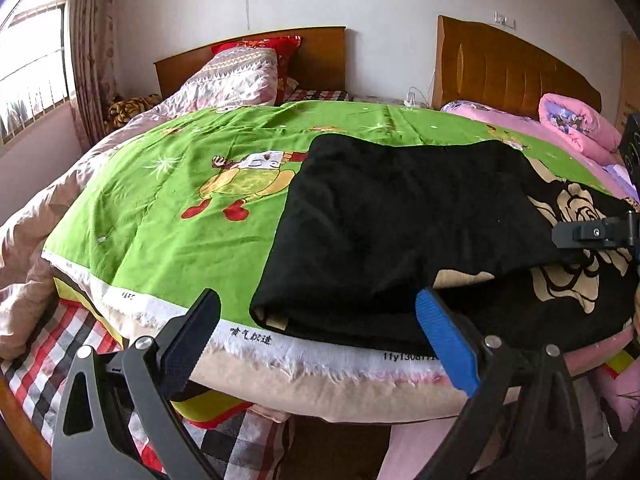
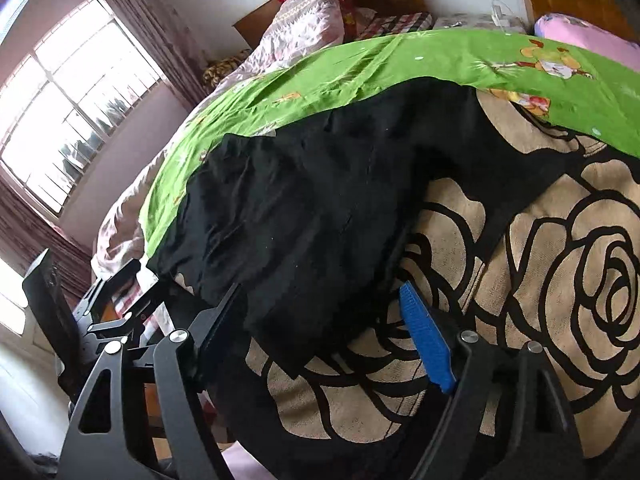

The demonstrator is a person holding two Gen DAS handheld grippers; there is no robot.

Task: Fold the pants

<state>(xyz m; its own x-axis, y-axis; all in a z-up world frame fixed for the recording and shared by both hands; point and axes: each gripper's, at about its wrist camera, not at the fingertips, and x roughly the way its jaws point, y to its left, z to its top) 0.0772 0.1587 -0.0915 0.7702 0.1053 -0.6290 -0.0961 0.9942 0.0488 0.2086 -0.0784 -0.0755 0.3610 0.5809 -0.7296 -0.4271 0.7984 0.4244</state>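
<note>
Left wrist: pants (image 1: 400,216) at bed edge.

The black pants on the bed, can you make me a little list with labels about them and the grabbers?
pants: black pants, lying in a folded bundle
under the pants: green cartoon sheet on one side, black-and-beige rose cloth on the other
left hand-held gripper: open, holding nothing, at the pants' near edge
right hand-held gripper: open, holding nothing, at the pants' near edge
behind: pink quilt, wooden headboard

Open green quilt (image 1: 168,216) left of pants (image 1: 400,216)
</note>
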